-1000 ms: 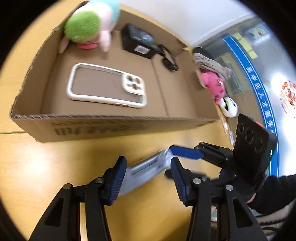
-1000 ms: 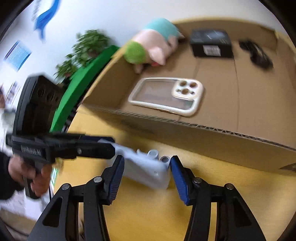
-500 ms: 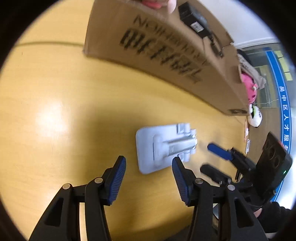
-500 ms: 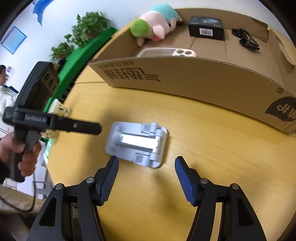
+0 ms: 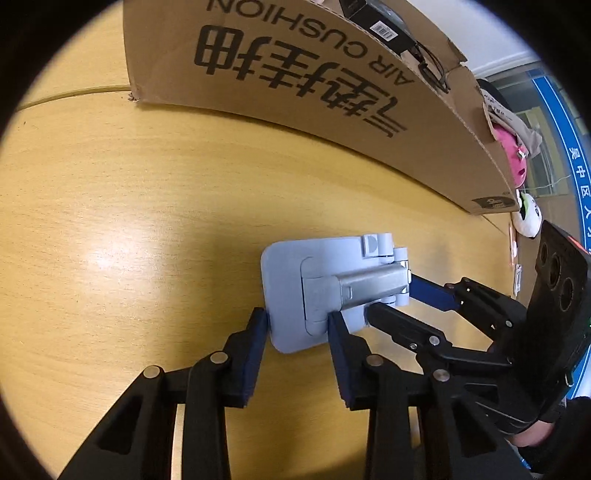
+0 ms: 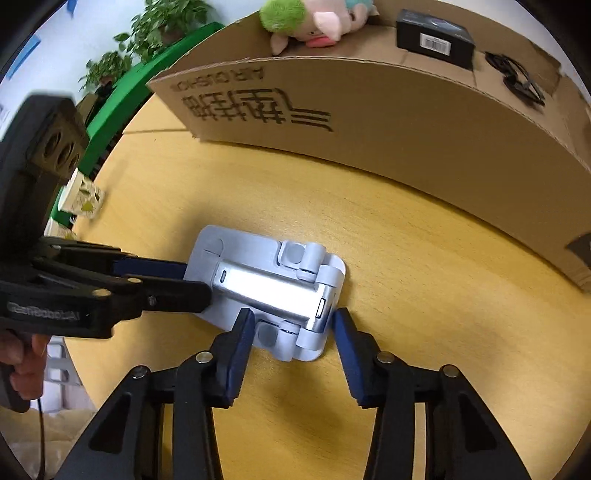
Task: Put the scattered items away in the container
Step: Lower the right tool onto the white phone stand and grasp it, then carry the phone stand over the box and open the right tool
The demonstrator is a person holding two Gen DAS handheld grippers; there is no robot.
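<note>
A pale blue folding phone stand (image 5: 317, 284) lies flat on the yellow wooden worktop (image 5: 147, 221), folded shut, its silvery arm and hinges facing up. It sits outside the cardboard box (image 5: 332, 92), on the near side of the box's printed wall, well apart from it.

The left tongs (image 5: 297, 325) straddle one end of the stand. The left pad touches the stand's outer edge, and the right pad rests beside the raised arm, over the base plate. The fingers stand narrow, about as wide as that end of the stand; whether they actually clamp it cannot be told.

The right tongs (image 6: 293, 326) come at the opposite, hinged end (image 6: 303, 258) of the stand. Its two blue pads flank that end, the left pad against the plate beside the arm and the right pad just off the rounded corner with a small gap showing. These fingers are moderately spread and not closed on the stand.

In the left wrist view, the right tongs (image 5: 391, 302) reach in from the right, the blue finger and the black finger meeting the hinge end. In the right wrist view, the left tongs (image 6: 192, 280) reach in from the left, held by a hand (image 6: 22, 358) low at the edge.

Beyond both tongs, inside the box, lie a plush pig (image 6: 314, 22) with a green head, a black packaged box (image 6: 434, 38) with a barcode label, and a pair of black glasses (image 6: 517, 79).
</note>
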